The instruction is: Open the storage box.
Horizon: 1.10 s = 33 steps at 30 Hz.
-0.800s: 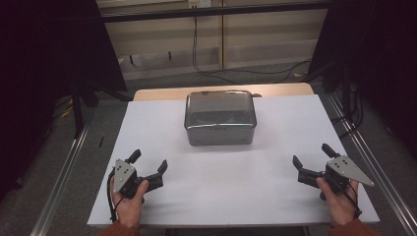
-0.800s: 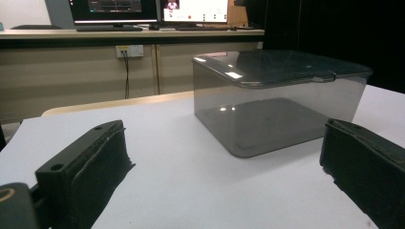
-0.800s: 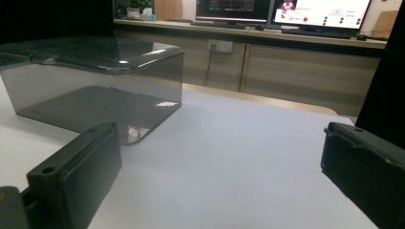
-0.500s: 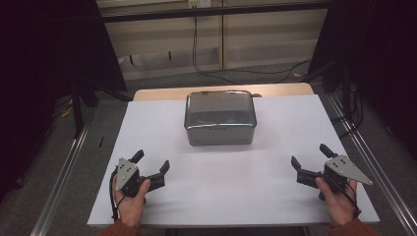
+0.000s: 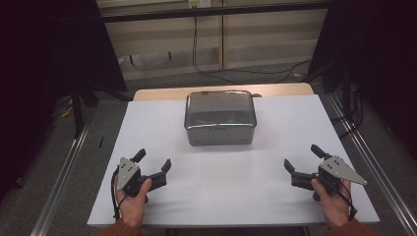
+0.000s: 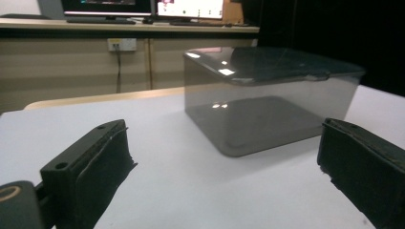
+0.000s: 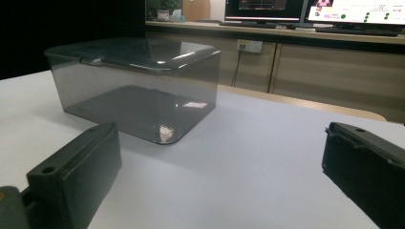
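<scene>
A smoky grey see-through box point(image 5: 220, 118) with its lid on stands at the back middle of the white tabletop point(image 5: 147, 128). My left gripper point(image 5: 154, 160) is held low at the front left. It is open, with nothing between its jaws, and points toward the box. My right gripper point(image 5: 301, 156) sits at the front right, also open and holding nothing. In the left gripper view the box point(image 6: 267, 100) lies ahead to the right, beyond the left gripper point(image 6: 222, 167). In the right gripper view the box point(image 7: 138, 86) lies ahead to the left, beyond the right gripper point(image 7: 222, 157).
A wooden table edge point(image 5: 162, 93) shows behind the white top. Metal rails point(image 5: 64, 172) run along both sides. Cables point(image 5: 236, 71) lie on the floor behind. A long desk with monitors point(image 6: 143, 7) and a wall socket point(image 6: 121, 44) stands beyond.
</scene>
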Tool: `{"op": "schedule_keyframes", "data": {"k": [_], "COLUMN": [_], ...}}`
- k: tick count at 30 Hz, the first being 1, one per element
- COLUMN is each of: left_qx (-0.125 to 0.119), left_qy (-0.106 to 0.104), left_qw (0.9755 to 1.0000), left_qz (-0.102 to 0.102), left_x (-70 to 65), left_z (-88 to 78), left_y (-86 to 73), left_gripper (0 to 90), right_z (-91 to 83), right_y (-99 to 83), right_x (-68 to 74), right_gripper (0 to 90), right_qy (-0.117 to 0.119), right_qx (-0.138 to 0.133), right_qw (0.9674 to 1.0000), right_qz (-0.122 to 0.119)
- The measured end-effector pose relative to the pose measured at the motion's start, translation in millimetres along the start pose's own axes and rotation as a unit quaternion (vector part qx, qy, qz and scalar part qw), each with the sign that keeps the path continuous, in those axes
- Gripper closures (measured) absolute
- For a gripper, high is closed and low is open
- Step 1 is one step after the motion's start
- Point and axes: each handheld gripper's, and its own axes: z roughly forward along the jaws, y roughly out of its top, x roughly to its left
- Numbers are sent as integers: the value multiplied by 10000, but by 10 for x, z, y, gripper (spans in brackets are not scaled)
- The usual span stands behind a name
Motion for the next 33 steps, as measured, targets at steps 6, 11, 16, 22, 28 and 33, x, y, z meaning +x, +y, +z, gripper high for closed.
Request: {"op": "schedule_keyframes", "data": {"k": [6,11,16,22,28,33], "left_qx": [11,35,-52,6,87,79], "left_qy": [-2,26,127,205,143,115], "left_qw": [10000,10000,9999,9998,9999,9999], "left_qz": [-59,-25,33,-61,-8,27], "left_x": [3,-12,-4,28,18,-1], "left_z": [12,25,2,12,18,31], "left_y": [-13,-17,-5,-22,-22,-17], "left_gripper": [37,37,35,32,32,32], "right_z": [88,198,256,426,502,594], "right_y": [1,-1,10,78,129,237], "right_x": [55,109,161,250,304,346], "right_gripper": [0,0,0,3,4,0], "right_qy": [56,202,303,500,543,680], "right_qx": [37,100,120,132,61,-10], "right_qw": [10000,9997,9995,9986,9985,9977], "right_qz": [20,-31,-18,86,22,-48]}}
